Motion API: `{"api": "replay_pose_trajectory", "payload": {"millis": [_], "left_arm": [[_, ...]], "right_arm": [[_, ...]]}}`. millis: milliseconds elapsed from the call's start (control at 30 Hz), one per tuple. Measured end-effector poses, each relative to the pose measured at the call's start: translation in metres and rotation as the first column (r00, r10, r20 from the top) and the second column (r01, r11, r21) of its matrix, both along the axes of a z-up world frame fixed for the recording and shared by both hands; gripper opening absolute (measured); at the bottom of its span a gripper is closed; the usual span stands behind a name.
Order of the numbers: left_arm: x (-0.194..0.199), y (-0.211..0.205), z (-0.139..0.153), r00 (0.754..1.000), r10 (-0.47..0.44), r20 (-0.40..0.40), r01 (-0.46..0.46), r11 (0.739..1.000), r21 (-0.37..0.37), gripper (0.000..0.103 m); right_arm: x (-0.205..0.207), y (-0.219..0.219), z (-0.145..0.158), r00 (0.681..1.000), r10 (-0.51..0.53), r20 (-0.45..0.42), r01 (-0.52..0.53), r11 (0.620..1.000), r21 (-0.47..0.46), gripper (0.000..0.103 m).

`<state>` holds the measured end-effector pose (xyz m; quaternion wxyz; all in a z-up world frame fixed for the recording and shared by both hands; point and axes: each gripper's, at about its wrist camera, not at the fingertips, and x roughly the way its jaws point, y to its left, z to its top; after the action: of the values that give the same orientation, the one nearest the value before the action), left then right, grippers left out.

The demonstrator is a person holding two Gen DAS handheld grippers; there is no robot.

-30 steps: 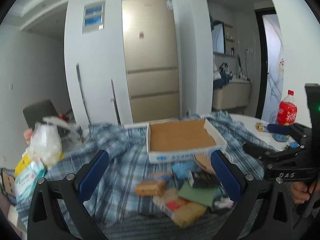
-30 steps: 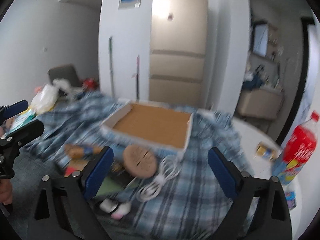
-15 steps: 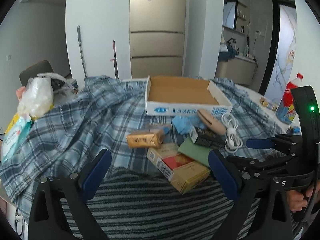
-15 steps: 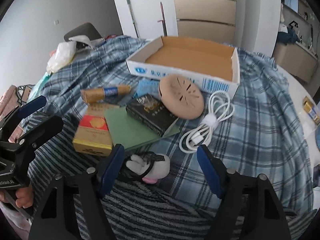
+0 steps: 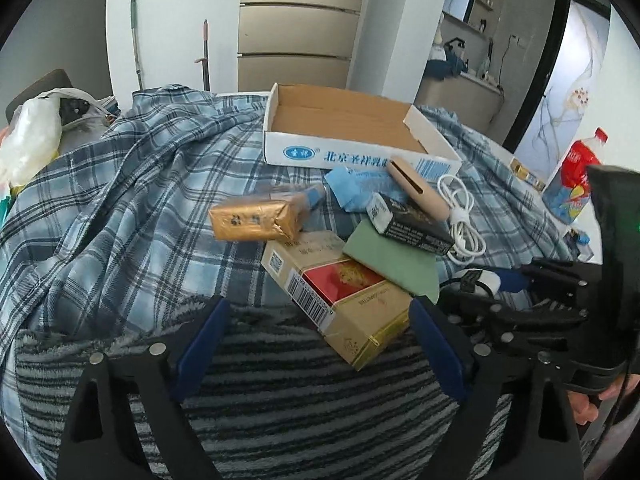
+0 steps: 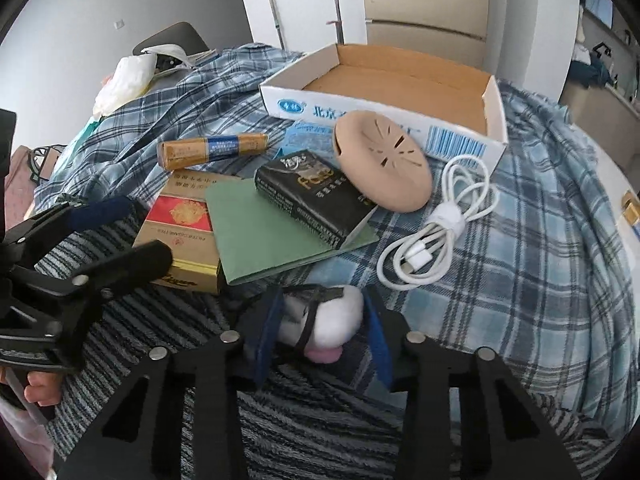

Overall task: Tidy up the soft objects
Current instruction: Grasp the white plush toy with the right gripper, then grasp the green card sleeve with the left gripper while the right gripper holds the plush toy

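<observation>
Fingers (image 6: pixel 374 336) of your right gripper (image 6: pixel 320 336) have drawn in around the small plush toy (image 6: pixel 328 324) since half a second ago, when they stood wide apart above it; now the blue pads sit against both its sides, so the grasp looks made or nearly made. That suggests the first soft item is ready to lift. The toy is white and fluffy with a pink patch underneath and a dark strap across it, lying where the striped fuzzy blanket (image 6: pixel 320 420) meets the plaid cloth (image 6: pixel 520 280). It should squash under the pads, so expect some give.

Your left gripper (image 5: pixel 316 344) has dropped lower and hangs spread wide over the blanket, holding nothing, just short of the red-and-gold carton (image 5: pixel 340 292). Beyond lie a green card (image 6: pixel 272 236), a black packet (image 6: pixel 312 196), a white cable (image 6: pixel 436 228) and a tan silicone disc (image 6: pixel 384 160). Farthest, the open cardboard box (image 6: pixel 400 80) has nothing in it.
</observation>
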<state>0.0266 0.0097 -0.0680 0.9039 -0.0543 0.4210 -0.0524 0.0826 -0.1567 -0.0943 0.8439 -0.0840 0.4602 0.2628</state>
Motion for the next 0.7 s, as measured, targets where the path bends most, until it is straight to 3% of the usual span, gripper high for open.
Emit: {"api": "replay_pose_trajectory", "payload": {"millis": [200,400,533,700], "left_arm": [[0.005,-0.008,-0.006,0.997,-0.068,-0.042,0.068,0.998,-0.009,0.077],[0.004,-0.012,-0.006,0.994,-0.099,-0.045,0.098,0.995,-0.027,0.051],[0.000,-0.007,-0.003,0.996,-0.092,-0.015,0.092,0.994,-0.052,0.011],[-0.005,0.001,0.003,0.997,-0.073,0.028,0.075,0.994,-0.085,0.004]], "right_arm": [[-0.001,-0.003,0.002,1.000,-0.009,0.013,0.009,1.000,0.005,0.023],[-0.009,-0.005,0.010,0.998,0.001,0.060,-0.003,1.000,0.024,0.023],[-0.010,-0.007,0.012,0.997,-0.006,0.072,0.004,0.999,0.039,0.023],[-0.013,-0.016,0.022,0.993,-0.033,0.113,0.023,0.995,0.092,0.023]]}}
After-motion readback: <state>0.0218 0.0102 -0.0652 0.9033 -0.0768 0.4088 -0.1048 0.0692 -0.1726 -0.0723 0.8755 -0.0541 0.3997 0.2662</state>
